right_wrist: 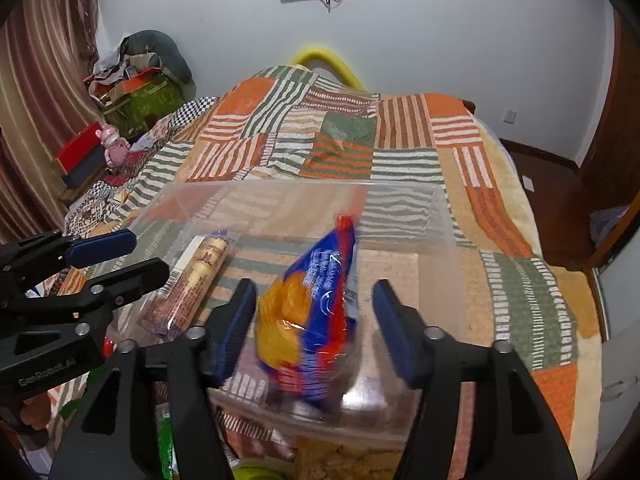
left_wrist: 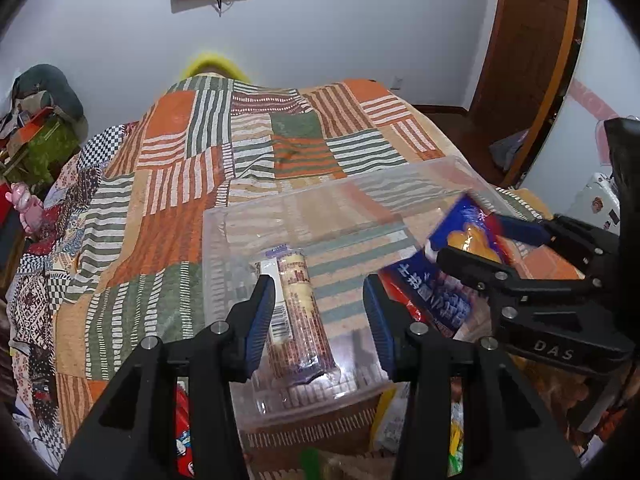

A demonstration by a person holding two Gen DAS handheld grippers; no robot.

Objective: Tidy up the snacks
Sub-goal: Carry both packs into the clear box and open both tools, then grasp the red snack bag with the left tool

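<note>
Snacks are being gathered into a clear plastic bin (right_wrist: pixel 400 208) that stands on a patchwork bedspread (left_wrist: pixel 180 184), close to the bed's near edge, with more packets heaped on the cover in front of it. Inside, along the bin's left wall, lies a biscuit roll (left_wrist: pixel 298 312), its long axis running from the near wall toward the far one. A blue and orange snack bag (right_wrist: pixel 308 308) sits blurred over the bin's right half, directly between the fingers of the right gripper (right_wrist: pixel 314 328); the pads stand clear of it on both sides, so the bag appears released and dropping in. The left gripper (left_wrist: pixel 320 320) hangs over the near wall with its jaws apart and empty, the roll just inside its left finger (left_wrist: pixel 262 312) but not pinched. Judged from this, the coming move turns on the loose packets below the near wall: they lie under and behind both sets of fingertips, so either hand must draw back and dip, the left nearer those at the bed's left.
</note>
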